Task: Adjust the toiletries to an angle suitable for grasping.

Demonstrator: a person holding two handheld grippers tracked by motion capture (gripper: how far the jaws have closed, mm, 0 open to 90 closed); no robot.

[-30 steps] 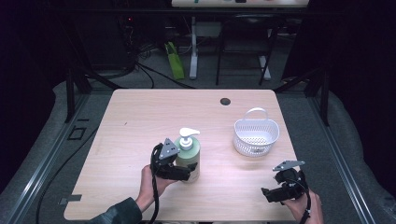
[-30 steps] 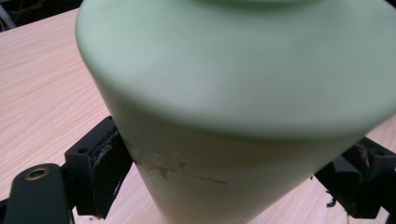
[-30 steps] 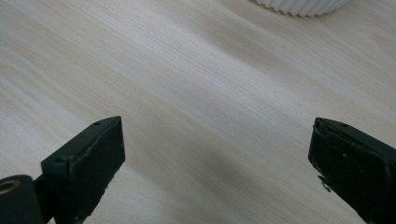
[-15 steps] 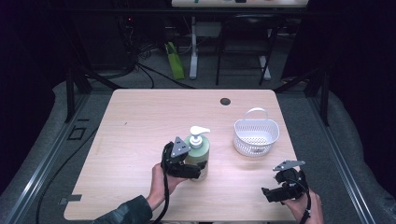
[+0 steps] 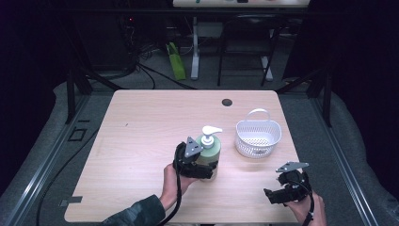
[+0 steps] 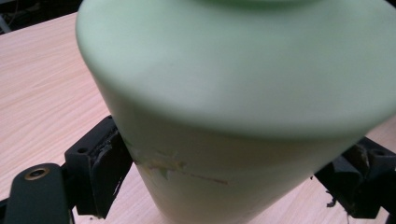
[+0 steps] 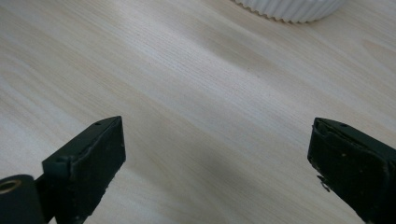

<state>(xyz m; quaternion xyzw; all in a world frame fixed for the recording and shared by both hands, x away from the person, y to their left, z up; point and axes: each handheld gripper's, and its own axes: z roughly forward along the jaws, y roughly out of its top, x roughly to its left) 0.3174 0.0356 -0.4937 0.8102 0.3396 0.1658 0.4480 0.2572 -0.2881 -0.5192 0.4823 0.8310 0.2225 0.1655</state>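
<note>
Green pump bottle [image 5: 208, 149] has shifted rightward across the worktop [image 5: 141, 127] over the last second: earlier it stood nearer the middle of the near half, now it sits closer to the white basket [image 5: 258, 136], still a little apart from it. Bottle stays upright, white pump head [image 5: 209, 131] on top, nozzle pointing toward the basket.

Reading of the change: the bottle is being carried or slid toward the basket, probably to go in it. The move looks partway done; bottle not yet over the rim. Whether its base is lifted off the wood or dragging, cannot tell.

Left hand-held gripper [image 5: 197, 167]: clamped on the lower body of the bottle. In the left gripper view the jaws stand wide, one pad pressed on each flank of the green wall [image 6: 233, 93], wood grain visible behind. Some scuffing or a torn label mark [image 6: 168, 165] shows on the bottle near the left pad. Grip is low on a tall thing, so it may want to tip if lifted quickly.

Right hand-held gripper [image 5: 282, 193]: at the near right corner of the worktop, same place as a second ago. Released, jaws spread wide, nothing between them but bare wood [image 7: 210, 116]. The ribbed base of the basket [image 7: 289, 9] sits at the top edge of the right gripper view, well ahead of the jaws.
</note>
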